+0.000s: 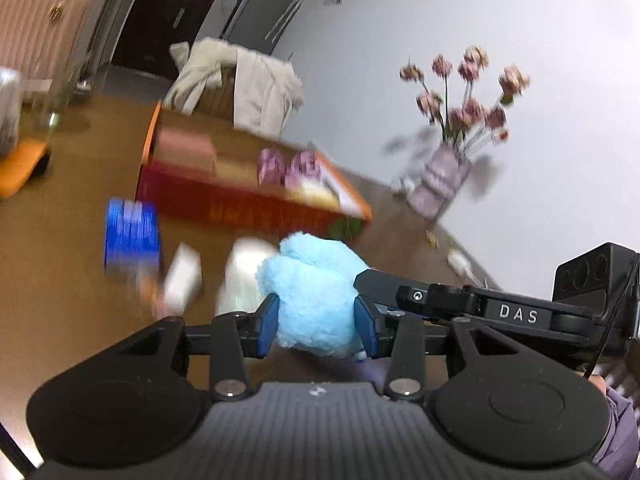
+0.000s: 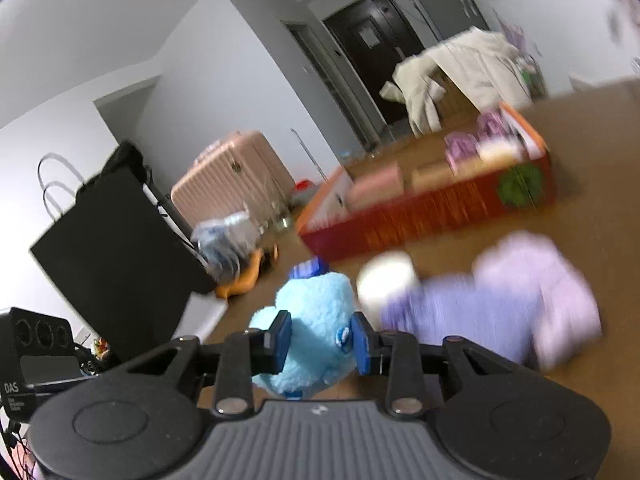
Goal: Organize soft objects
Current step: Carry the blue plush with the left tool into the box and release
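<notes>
The light-blue plush toy sits clamped between the blue fingers of the left gripper and likewise squeezed by the right gripper, held above the brown desk.

We take the open box on the table as our mark. In the left wrist view, a plush toy sits before it between the left gripper pads; a small carton lies to its left, a vase of flowers to its right, and a draped chair behind.
</notes>
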The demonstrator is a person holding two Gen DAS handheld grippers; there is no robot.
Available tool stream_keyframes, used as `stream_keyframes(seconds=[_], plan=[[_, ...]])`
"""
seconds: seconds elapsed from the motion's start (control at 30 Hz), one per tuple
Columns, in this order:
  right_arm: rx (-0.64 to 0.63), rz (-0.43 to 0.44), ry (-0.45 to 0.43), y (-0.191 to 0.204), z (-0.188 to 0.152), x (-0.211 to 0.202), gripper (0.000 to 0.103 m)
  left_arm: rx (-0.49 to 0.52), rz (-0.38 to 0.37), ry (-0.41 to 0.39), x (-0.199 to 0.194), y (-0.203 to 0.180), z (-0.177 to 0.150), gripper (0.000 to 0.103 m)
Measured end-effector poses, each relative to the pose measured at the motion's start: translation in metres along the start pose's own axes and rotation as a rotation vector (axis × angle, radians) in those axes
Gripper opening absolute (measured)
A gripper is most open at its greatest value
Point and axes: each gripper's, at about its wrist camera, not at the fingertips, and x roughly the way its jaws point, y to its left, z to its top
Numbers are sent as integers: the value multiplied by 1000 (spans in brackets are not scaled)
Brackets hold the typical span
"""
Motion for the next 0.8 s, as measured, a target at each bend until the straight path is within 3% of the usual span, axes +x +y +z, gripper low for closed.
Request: stream_keyframes(seconds=[0.17, 0.33, 0.53, 0.63, 0.8], plan=[[-25, 18, 50, -19, 82, 65, 32, -8, 29, -6, 56, 28, 85, 41], [64, 11, 135, -53, 131, 146, 32, -4, 114, 46, 115, 58, 135, 40], [121, -13, 235, -78, 133, 214, 32, -14, 217, 124, 161, 96, 147, 40], [118, -14, 271, -82, 126, 232, 32, -9, 250, 142, 166, 106, 143, 43], [79, -19, 327, -81, 112, 248, 33, 54, 242, 128, 154, 100, 131, 44]])
